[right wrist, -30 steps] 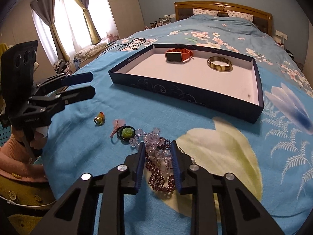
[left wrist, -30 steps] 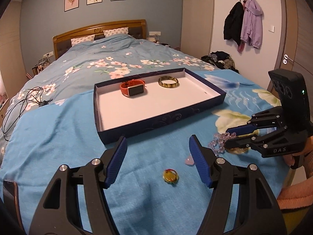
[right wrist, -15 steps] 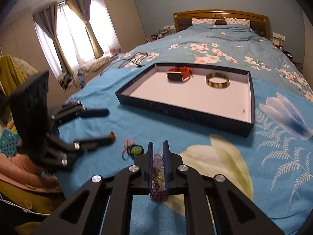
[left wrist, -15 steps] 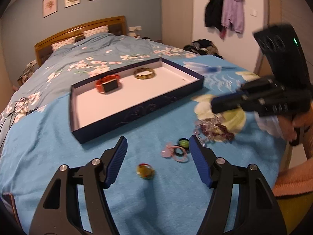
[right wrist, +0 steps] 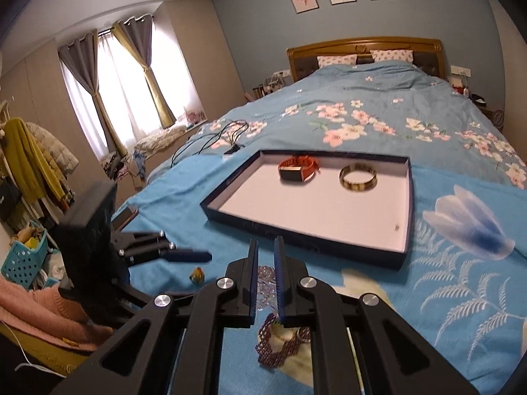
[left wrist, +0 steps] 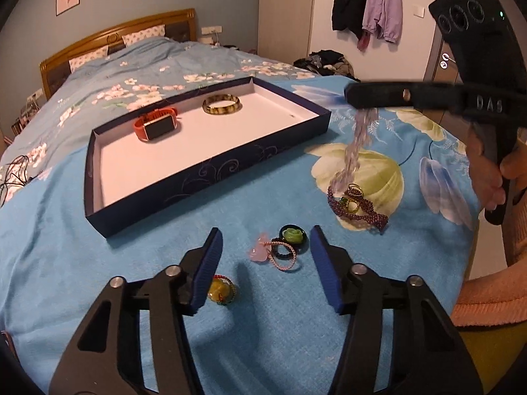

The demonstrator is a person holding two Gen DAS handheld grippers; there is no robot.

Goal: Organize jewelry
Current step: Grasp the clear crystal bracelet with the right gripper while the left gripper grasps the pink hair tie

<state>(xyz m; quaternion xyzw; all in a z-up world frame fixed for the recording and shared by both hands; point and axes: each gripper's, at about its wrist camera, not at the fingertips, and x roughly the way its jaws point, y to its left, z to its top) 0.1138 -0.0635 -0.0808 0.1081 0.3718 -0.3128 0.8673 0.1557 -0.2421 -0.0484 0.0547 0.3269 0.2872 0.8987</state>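
Observation:
A dark blue tray (left wrist: 210,181) with a white floor lies on the bed and holds an orange watch (left wrist: 156,126) and a brown bangle (left wrist: 221,104). My right gripper (right wrist: 265,283) is shut on a clear bead bracelet (left wrist: 357,144), which hangs from it above a purple bead bracelet (left wrist: 359,209) and rings. The right gripper also shows in the left wrist view (left wrist: 355,95). My left gripper (left wrist: 263,266) is open and empty, low over the bedspread. Between its fingers lie a pink charm (left wrist: 258,250), a green rose ring (left wrist: 292,235) and hair ties. A yellow ring (left wrist: 220,291) lies by the left finger.
The tray also shows in the right wrist view (right wrist: 296,230). Black cables (right wrist: 217,138) lie on the bed beyond it. The bed's foot edge is near, with a pink-sleeved arm (left wrist: 487,302) at the right. Coats (left wrist: 369,3) hang on the far wall.
My right gripper has closed on the clear bead bracelet and lifted it off the pile toward the tray. My left gripper has swung right, over the pink charm and green ring.

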